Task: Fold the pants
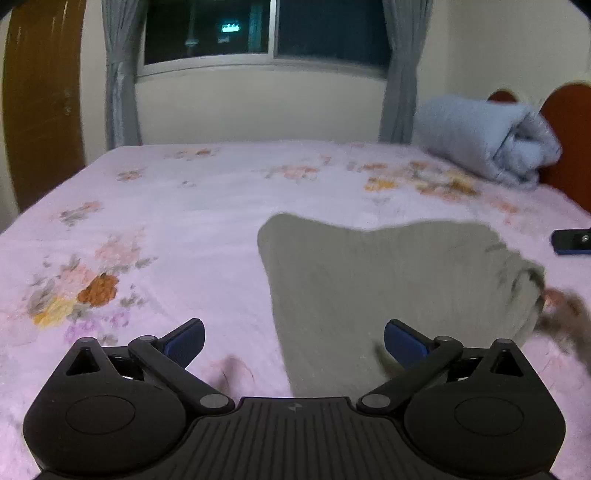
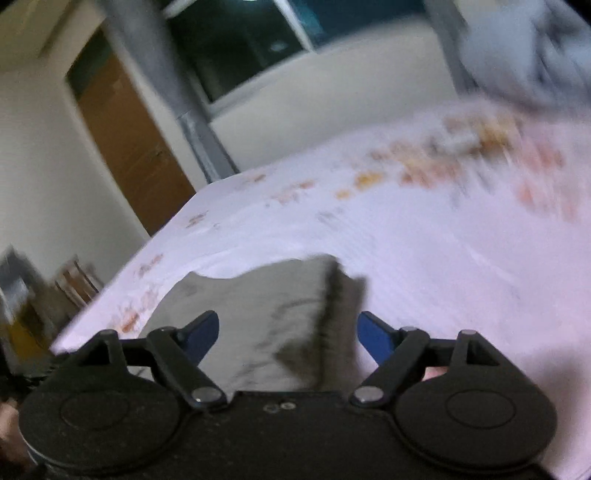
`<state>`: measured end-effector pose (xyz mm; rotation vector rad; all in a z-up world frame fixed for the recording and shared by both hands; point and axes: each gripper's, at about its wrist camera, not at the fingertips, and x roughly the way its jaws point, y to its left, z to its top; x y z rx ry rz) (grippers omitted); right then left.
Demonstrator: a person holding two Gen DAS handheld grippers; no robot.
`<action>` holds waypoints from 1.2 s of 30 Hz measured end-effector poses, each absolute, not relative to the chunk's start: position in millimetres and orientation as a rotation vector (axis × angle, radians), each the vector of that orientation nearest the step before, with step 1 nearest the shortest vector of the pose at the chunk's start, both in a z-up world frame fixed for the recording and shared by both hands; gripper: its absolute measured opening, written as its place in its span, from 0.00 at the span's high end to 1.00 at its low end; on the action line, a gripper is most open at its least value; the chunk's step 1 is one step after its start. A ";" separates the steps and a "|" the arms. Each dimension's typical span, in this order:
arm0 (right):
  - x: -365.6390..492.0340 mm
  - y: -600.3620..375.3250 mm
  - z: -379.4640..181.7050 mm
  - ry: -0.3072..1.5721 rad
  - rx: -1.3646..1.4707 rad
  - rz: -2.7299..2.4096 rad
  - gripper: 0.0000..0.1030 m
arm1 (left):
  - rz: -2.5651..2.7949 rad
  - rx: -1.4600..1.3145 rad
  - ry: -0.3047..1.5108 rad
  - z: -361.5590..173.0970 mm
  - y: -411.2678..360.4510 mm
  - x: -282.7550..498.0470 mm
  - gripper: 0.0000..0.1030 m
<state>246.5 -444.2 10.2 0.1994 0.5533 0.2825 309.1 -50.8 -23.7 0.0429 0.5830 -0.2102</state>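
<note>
Two tongs show, one per wrist view, and both stand with jaws spread wide and nothing pinched between the blue pads; the left tongs [image 1: 293, 341] hang low over the bed [image 1: 166, 206], their right pad over the near edge of the pants [image 1: 388, 280] without pressing on them; the pants, grey-green, lie flat on the pink flowered sheet, filling the left wrist view from its centre out toward 3 o'clock and down toward 6 o'clock, with a rumpled, blurred edge at about 4 o'clock; a folded pale-blue blanket [image 1: 487, 136] sits on the bed at 2 o'clock, against a reddish headboard [image 1: 569, 122]; a dark flat thing with a blue edge [image 1: 572, 242] lies on the sheet at 3 o'clock, apart from the pants, too small to identify; a dark window [image 1: 266, 33] with grey curtains is at 12 o'clock and a brown door [image 1: 40, 103] at 10 o'clock.

In the tilted, motion-smeared right wrist view, the right tongs [image 2: 288, 334] hover just above the pants [image 2: 258, 314], whose darker folded edge runs up between the spread pads; whether either pad brushes the cloth cannot be told through the blur.
</note>
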 end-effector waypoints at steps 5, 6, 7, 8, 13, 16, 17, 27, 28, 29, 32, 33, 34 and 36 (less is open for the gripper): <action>259.6 -398.4 -32.2 0.693 -0.110 0.094 0.17 | -0.161 0.049 0.722 -46.6 -57.5 304.7 0.00; 257.9 -402.3 -30.6 0.699 -0.088 0.070 0.13 | -0.156 0.033 0.724 -43.6 -54.3 298.3 0.00; 252.5 -406.9 -25.8 0.696 -0.065 0.055 0.13 | -0.144 0.031 0.707 -37.8 -52.2 289.5 0.00; 240.2 -412.7 -16.4 0.656 -0.047 0.069 0.18 | -0.134 0.037 0.688 -31.8 -50.6 281.1 0.00; 152.1 -426.7 25.8 0.442 -0.007 0.178 0.06 | -0.097 0.061 0.580 5.0 -39.1 215.9 0.00; 108.3 -429.5 37.0 0.400 -0.014 0.166 0.06 | -0.098 0.055 0.534 18.7 -35.3 181.5 0.00; 99.9 -431.0 40.2 0.385 -0.005 0.161 0.06 | -0.090 0.052 0.520 24.2 -33.3 171.8 0.00; -12.7 -438.0 29.4 0.254 0.011 0.055 0.06 | -0.087 0.063 0.427 18.6 -23.9 60.0 0.00; -17.8 -437.1 25.8 0.257 0.002 0.049 0.06 | -0.086 0.058 0.434 15.6 -23.3 52.3 0.00; -23.4 -437.1 22.7 0.270 0.007 0.045 0.06 | -0.092 0.055 0.435 12.7 -22.7 46.6 0.00; -34.4 -436.6 13.6 0.275 -0.006 0.031 0.06 | -0.071 0.038 0.438 -3.1 -19.5 30.1 0.00; -34.4 -436.9 11.8 0.278 -0.005 0.029 0.06 | -0.070 0.032 0.427 -5.0 -19.5 25.5 0.00; -33.0 -438.0 10.9 0.279 0.000 0.026 0.06 | -0.070 0.039 0.395 -3.2 -20.5 22.3 0.00; -27.3 -440.1 8.0 0.303 0.012 0.019 0.06 | -0.064 0.050 0.382 -3.3 -21.8 23.0 0.00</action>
